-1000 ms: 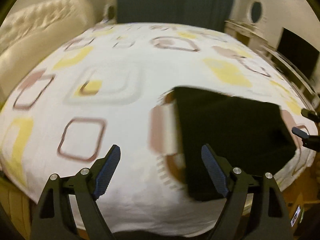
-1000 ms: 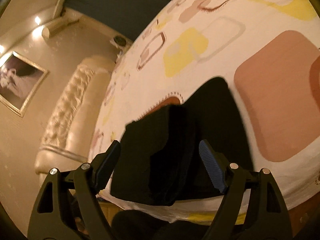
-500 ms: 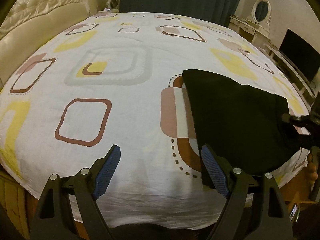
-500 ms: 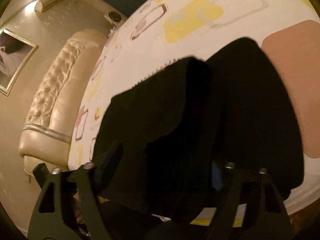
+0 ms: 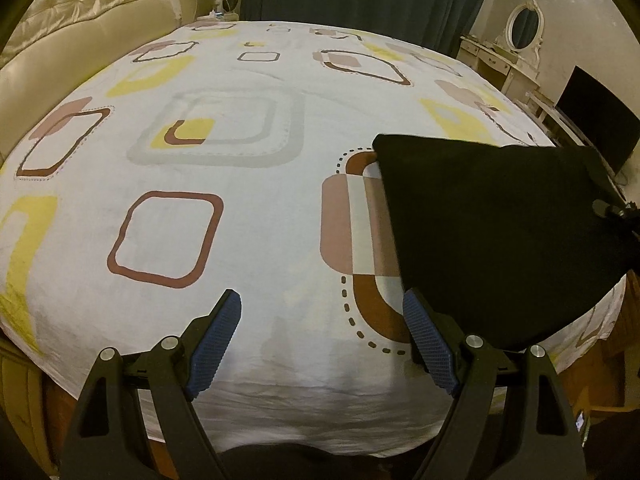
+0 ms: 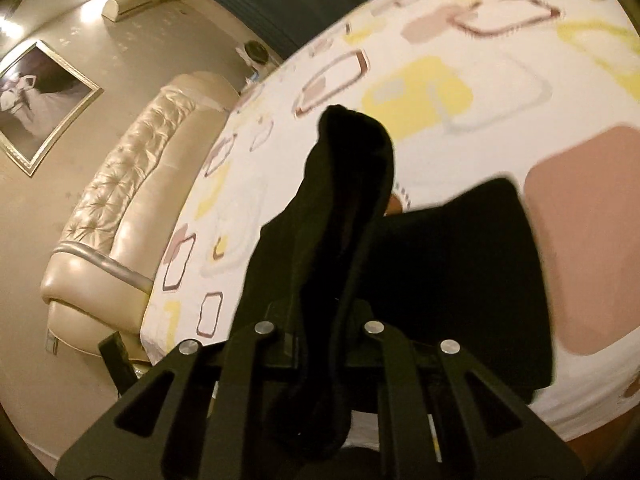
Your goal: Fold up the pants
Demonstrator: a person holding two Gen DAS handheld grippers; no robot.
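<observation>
Right wrist, right tool (image 6: 320,320) now clamped on pants (image 6: 460,264), apparently lifting edge.

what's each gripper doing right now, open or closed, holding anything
left gripper: jaws open, empty, above the bed sheet.
right gripper: jaws closed on the black pants.

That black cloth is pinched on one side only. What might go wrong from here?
Only the right gripper is shut on the pants; the left gripper hangs open over the bedsheet. Lifted from one corner, the fold may sag or open. The pants also lie near the bed's edge and might slide off.
</observation>
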